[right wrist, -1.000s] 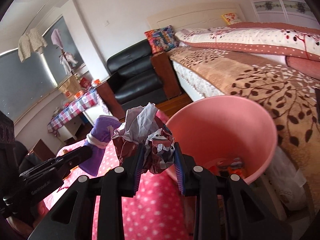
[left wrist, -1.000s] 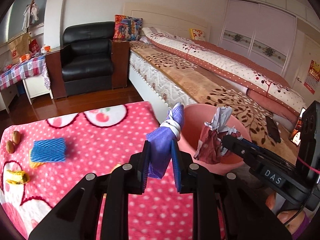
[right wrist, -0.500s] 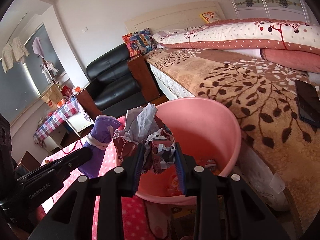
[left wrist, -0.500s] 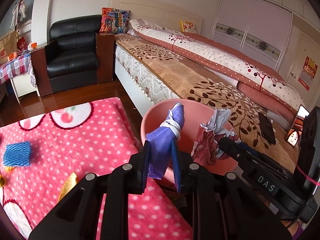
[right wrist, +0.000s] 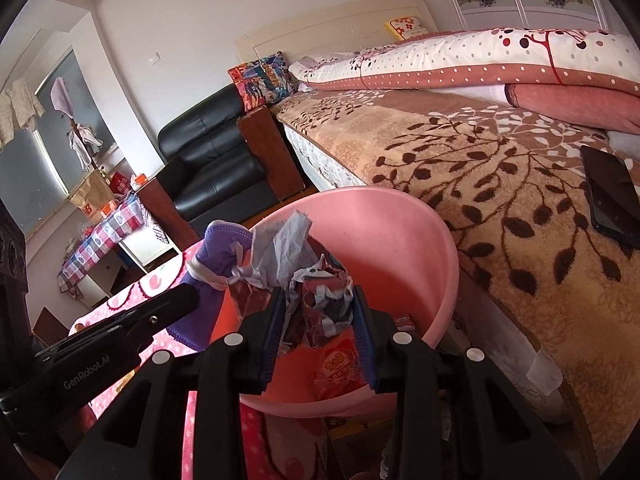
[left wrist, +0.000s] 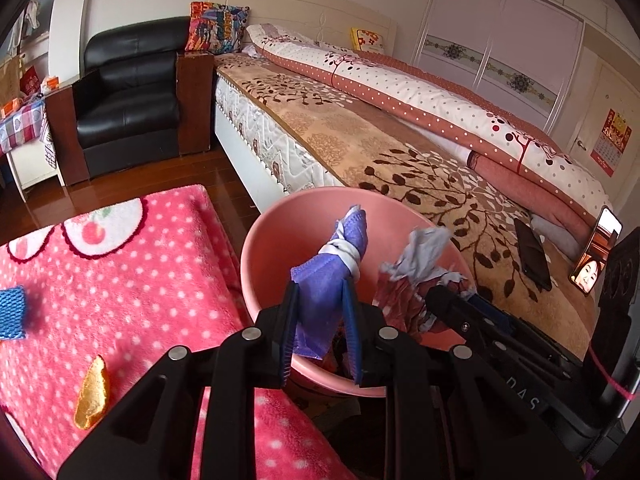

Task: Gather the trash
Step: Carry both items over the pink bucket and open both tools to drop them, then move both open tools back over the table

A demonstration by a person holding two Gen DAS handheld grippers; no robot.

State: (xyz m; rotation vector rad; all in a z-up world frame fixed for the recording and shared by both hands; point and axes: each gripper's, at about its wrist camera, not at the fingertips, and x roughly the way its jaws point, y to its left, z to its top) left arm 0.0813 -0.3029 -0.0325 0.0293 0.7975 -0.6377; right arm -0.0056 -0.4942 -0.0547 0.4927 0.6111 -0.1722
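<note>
Where bin [right wrist: 436, 240] gapes, red packet [right wrist: 340, 368] inside

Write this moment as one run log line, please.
left gripper: shut on purple mask | right gripper: shut on crumpled wrapper | both over pink bin | not released

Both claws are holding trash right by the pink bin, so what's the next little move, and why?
Probably open both claws. The left claw pinches the purple mask and the right claw the crumpled wrapper, both already above the bin opening, so they should drop in.
</note>
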